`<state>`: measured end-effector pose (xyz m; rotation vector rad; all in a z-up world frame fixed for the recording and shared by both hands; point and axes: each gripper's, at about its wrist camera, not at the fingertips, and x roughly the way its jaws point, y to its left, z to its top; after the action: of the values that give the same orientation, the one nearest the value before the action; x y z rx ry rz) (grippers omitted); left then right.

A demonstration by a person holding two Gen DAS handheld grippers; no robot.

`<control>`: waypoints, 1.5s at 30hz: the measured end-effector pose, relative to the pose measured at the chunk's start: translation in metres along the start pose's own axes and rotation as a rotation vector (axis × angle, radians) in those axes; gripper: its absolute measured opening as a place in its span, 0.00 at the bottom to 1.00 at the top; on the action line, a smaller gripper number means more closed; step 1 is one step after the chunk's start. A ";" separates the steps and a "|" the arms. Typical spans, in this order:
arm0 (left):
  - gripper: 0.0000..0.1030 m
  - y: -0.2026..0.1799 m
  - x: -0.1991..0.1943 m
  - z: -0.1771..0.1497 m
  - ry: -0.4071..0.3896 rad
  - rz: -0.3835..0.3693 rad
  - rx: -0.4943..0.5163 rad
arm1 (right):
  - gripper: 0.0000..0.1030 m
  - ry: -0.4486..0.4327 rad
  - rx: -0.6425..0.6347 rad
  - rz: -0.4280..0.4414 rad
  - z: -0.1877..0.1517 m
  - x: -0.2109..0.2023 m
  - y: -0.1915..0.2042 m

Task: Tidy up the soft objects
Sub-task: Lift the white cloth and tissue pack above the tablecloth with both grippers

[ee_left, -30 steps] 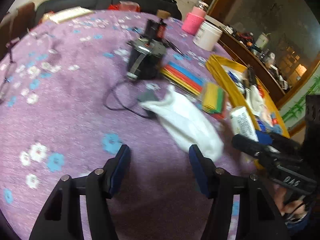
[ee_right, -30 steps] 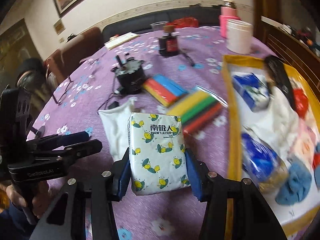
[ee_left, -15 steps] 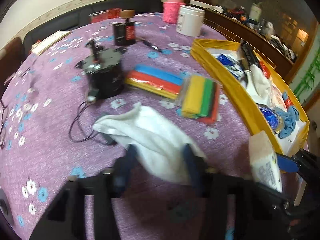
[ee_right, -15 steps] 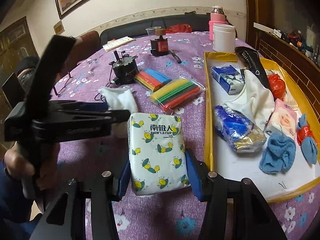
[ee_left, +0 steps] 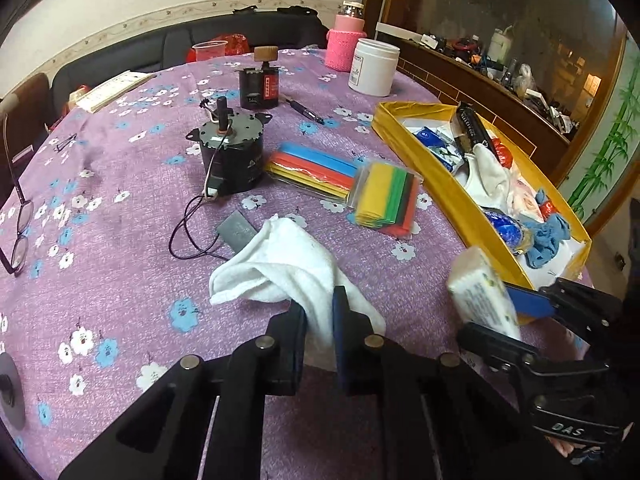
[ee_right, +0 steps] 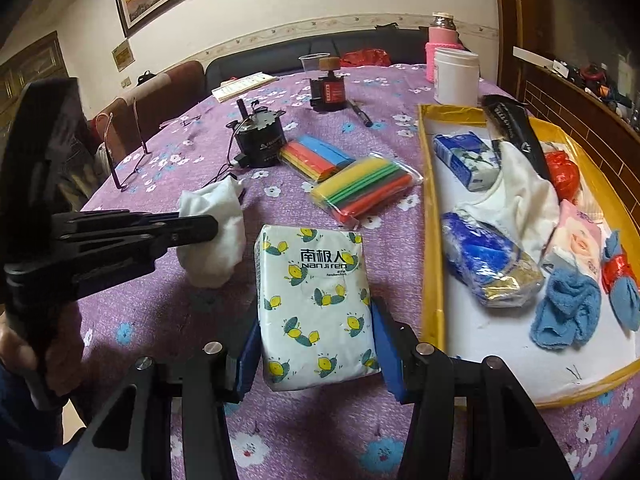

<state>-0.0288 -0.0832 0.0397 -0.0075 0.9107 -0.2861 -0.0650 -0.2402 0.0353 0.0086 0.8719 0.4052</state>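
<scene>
Two soft things in hand. Left tongs just closed, now clenched on near end of limp white cotton cloth; far end draped on purple flowered surface, beside small grey card and thin black wire. Very light, floppy, no stiffness: prob. trails and drags when lifted, could snag wire. Pinch already bunches fabric; deeper bite on thick fold = safer than edge.

Right tongs grasping white tissue pack w/ yellow-bee print across its width, just left of yellow-walled tray. Pack squashy, plastic wrap likely slick; mid-body hold looks sound, little crush seen.

Tray already holding blue tissue packs, white cloth, blue fluffy socks, pink pack, red items, black pouch; bare white floor at near end.

Surface crowded: black round motor, red-black servo, two bags of coloured strips, white tub, pink jar, pen, specs at left edge. Beyond: dark sofa, brown chairs, framed picture, wooden sideboard w/ clutter at right.
</scene>
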 end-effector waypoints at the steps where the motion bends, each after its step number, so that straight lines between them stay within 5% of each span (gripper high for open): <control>1: 0.11 0.000 -0.001 0.000 -0.005 -0.001 0.001 | 0.53 0.000 -0.003 0.000 0.001 0.001 0.002; 19: 0.11 -0.020 -0.014 -0.001 -0.125 0.135 0.075 | 0.53 -0.034 0.007 -0.026 0.010 -0.011 0.000; 45: 0.11 -0.028 -0.030 -0.007 -0.198 0.208 0.115 | 0.53 -0.051 0.002 -0.043 0.012 -0.023 0.005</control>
<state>-0.0581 -0.1015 0.0617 0.1617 0.6912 -0.1407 -0.0710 -0.2422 0.0612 0.0015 0.8210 0.3622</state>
